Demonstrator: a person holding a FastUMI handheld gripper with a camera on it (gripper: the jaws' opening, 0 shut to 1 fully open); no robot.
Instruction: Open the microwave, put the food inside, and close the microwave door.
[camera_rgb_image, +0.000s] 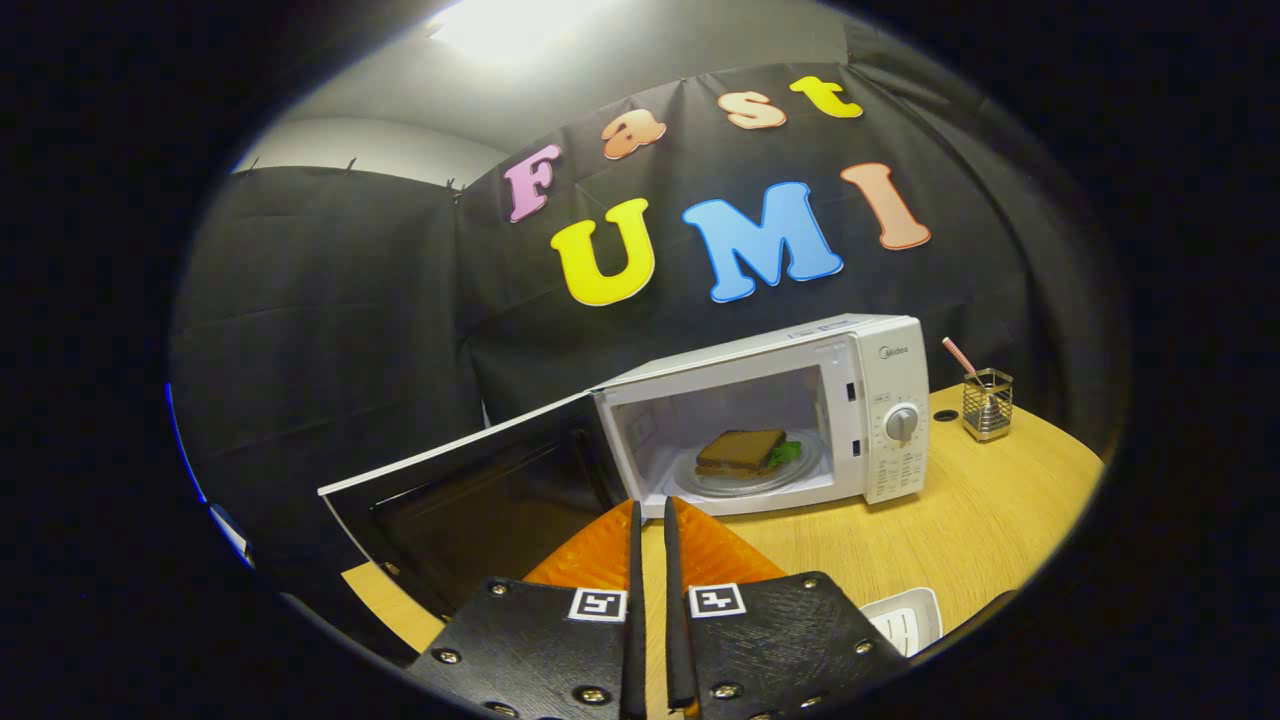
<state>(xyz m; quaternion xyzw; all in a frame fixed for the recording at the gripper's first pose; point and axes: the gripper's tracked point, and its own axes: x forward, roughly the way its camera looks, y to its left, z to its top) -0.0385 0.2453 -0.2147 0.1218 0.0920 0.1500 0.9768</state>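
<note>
The brown-bread sandwich with green lettuce (742, 452) sits on the glass plate (700, 486) inside the white boxy microwave (880, 420), whose dark-windowed door (470, 510) hangs wide open to the left. "Midea" is printed above its dial. The tool (650, 520) hovers near the cavity, fingers nearly together, gripping nothing.

**Booth and room**

Black cloth (330, 300) hung as the booth's wall, creased, meeting at a corner on the left. Above it showed a pale wall (370, 145) and a ceiling with a bright light (500, 25). The table (1000, 500) was light wood, with a small round hole (945, 415) near its back edge.
</note>
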